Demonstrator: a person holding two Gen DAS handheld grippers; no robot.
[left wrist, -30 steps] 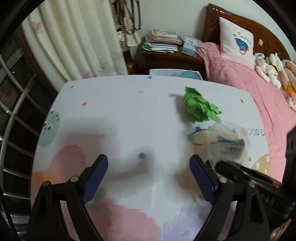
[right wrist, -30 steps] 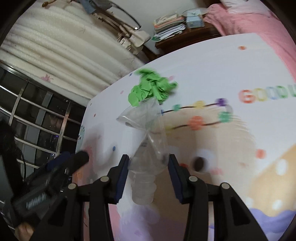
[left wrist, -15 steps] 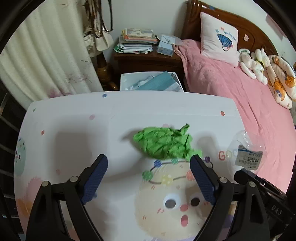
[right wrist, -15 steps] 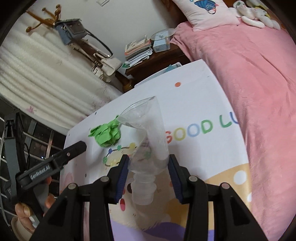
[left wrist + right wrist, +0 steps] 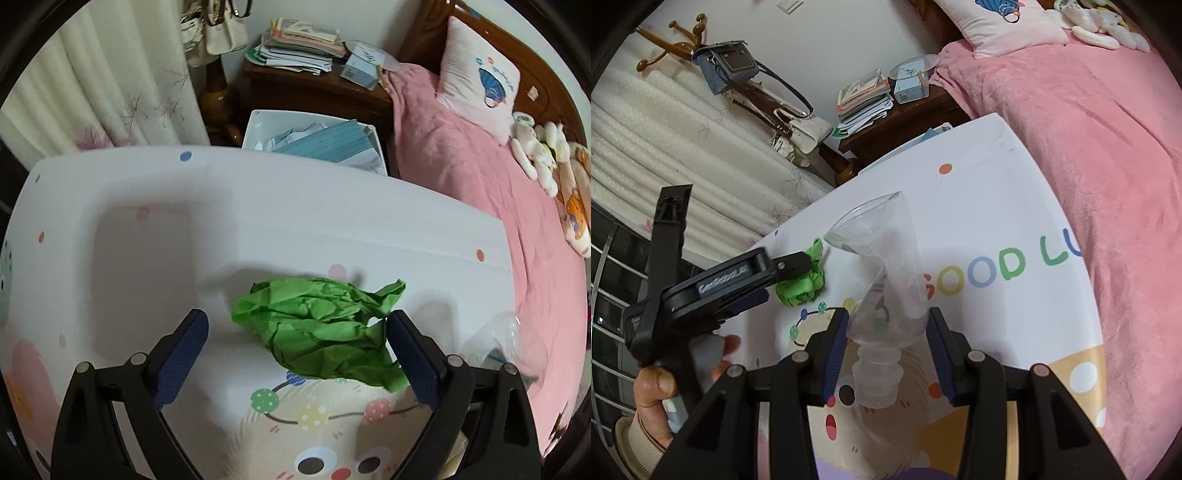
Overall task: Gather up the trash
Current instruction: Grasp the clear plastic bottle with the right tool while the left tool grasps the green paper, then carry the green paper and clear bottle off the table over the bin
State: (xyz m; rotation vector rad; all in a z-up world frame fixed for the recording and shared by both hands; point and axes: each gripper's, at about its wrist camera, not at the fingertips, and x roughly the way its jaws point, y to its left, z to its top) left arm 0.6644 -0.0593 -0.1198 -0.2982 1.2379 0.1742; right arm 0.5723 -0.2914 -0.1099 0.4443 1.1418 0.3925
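Pointing cap-end back at right gripper [image 5: 886, 343], crushed bottle [image 5: 886, 288], seemingly tilted.

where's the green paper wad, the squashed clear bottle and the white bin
green paper wad [image 5: 325, 328], left wrist view, middle of the crumpled mass
squashed clear bottle [image 5: 890, 295], right wrist view, flattened body above the neck
white bin [image 5: 255, 125], left wrist view, bare left inner wall

Crumpled paper [image 5: 325, 332] lies on the table [image 5: 147, 206], bin [image 5: 314, 142] behind.
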